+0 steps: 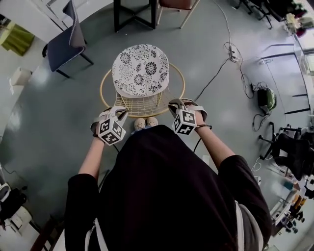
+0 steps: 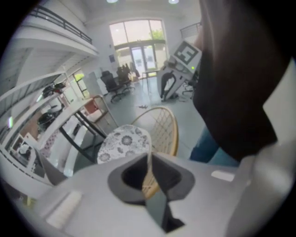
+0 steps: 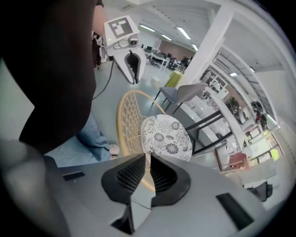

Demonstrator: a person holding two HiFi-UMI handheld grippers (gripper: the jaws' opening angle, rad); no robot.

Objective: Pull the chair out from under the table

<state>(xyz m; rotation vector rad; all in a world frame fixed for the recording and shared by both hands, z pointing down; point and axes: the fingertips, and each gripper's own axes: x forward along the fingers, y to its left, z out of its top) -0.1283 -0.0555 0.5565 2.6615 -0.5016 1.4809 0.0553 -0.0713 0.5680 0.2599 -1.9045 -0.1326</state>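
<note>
The chair point(image 1: 141, 70) with a floral seat cushion and a round wicker back point(image 1: 142, 103) stands out on the grey floor, apart from the black-legged table point(image 1: 135, 14) behind it. I stand behind its back. My left gripper point(image 1: 121, 114) hovers above the left of the back rim and my right gripper point(image 1: 175, 104) above the right, neither touching it. In the left gripper view the left gripper point(image 2: 149, 159) has its jaws drawn to a thin slit, the chair point(image 2: 125, 143) far below. In the right gripper view the right gripper point(image 3: 148, 159) is likewise nearly closed and empty above the chair point(image 3: 166, 134).
A blue-grey chair point(image 1: 68, 41) stands at the upper left and a wooden chair point(image 1: 179, 7) beside the table. Cables point(image 1: 230, 49) run across the floor at the right, near a black office chair point(image 1: 289, 152). My shoes point(image 1: 145, 122) are just behind the wicker back.
</note>
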